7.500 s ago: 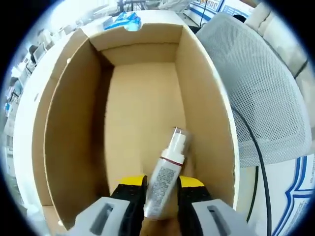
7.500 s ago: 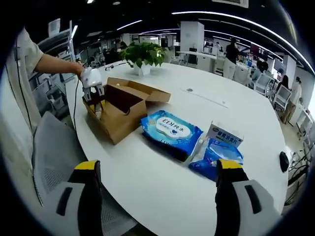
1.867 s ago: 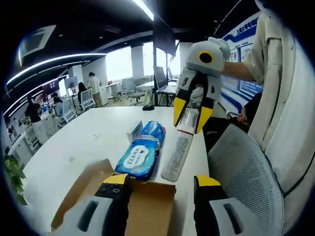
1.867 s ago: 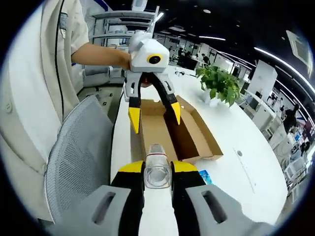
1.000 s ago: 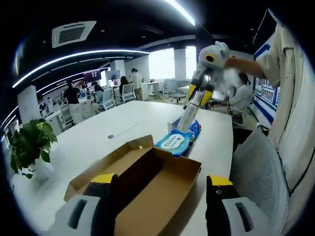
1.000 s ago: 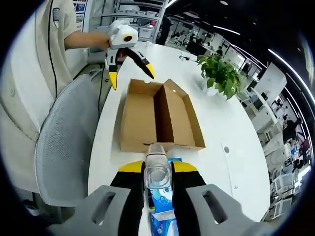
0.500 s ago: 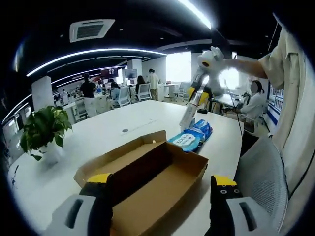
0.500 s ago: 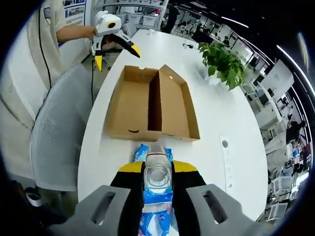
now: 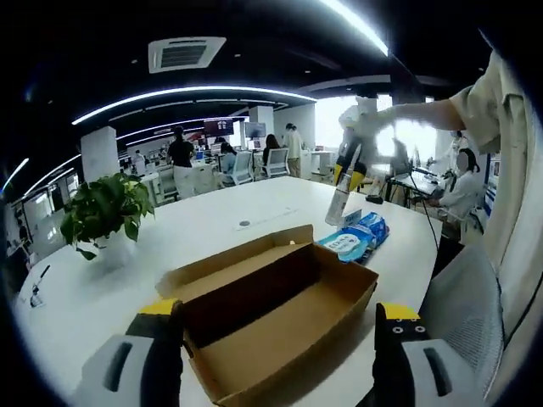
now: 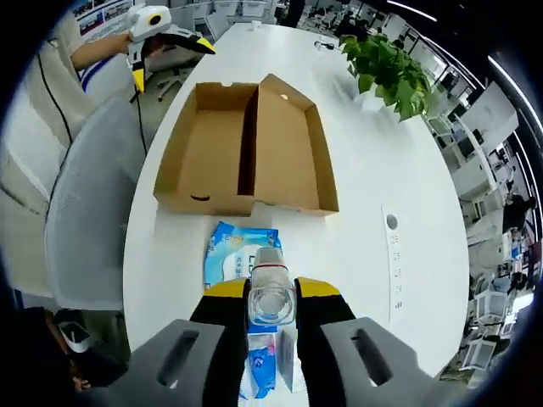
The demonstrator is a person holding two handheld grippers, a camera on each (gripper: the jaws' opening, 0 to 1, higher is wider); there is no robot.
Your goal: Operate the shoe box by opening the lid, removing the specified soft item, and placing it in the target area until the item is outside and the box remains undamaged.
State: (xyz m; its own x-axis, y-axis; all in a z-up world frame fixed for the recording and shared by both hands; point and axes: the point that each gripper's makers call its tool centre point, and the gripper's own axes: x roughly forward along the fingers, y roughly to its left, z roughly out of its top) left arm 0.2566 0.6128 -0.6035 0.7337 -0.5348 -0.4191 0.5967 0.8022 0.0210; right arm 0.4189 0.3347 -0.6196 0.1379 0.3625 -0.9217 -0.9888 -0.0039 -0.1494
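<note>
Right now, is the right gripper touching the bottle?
Touching. In the right gripper view, the right gripper has both jaws pressed against the bottle.

My left view looked low across the open brown cardboard box (image 9: pixel 280 322); my right view looked down on it (image 10: pixel 246 148) from high above the white tabletop (image 10: pixel 399 170).
</note>
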